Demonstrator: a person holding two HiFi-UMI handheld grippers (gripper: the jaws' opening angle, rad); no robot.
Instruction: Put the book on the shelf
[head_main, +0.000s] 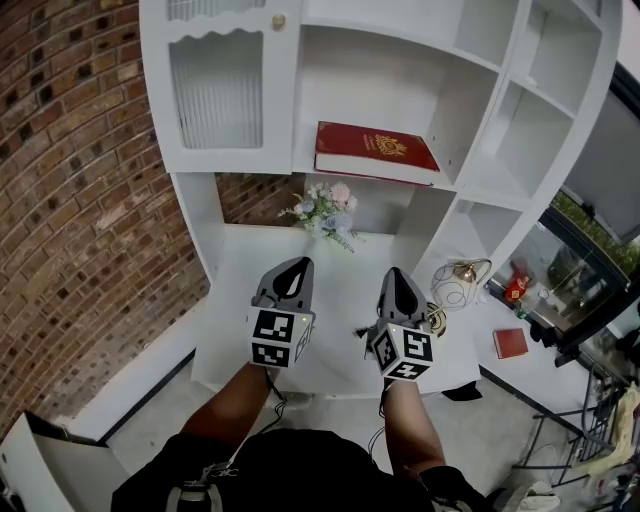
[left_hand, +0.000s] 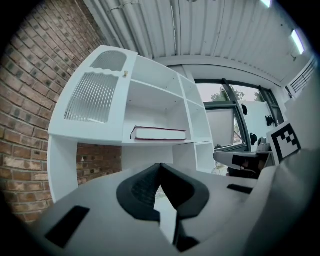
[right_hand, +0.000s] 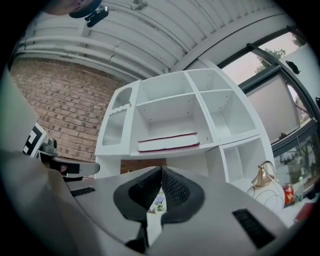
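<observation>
The red book (head_main: 375, 150) is lying flat on the middle shelf of the white shelf unit (head_main: 478, 195), its gold-stamped cover facing up, in the open compartment just right of the ribbed-glass cabinet door (head_main: 215, 90). Nothing is touching it.

The person is holding both grippers side by side, low over the white table (head_main: 335, 295) in front of the unit and well apart from the book. The left gripper (head_main: 297, 263) is pointing toward the shelves with its jaws pressed together and nothing between them. The right gripper (head_main: 397, 272) is sitting just beside it, its jaws likewise together and empty.

A small bunch of pale flowers (head_main: 325, 212) is lying on the table under the book's shelf, beyond the gripper tips. A gold wire ornament (head_main: 460, 280) is standing off to the right, and a brick wall (head_main: 80, 200) is running along the left.
</observation>
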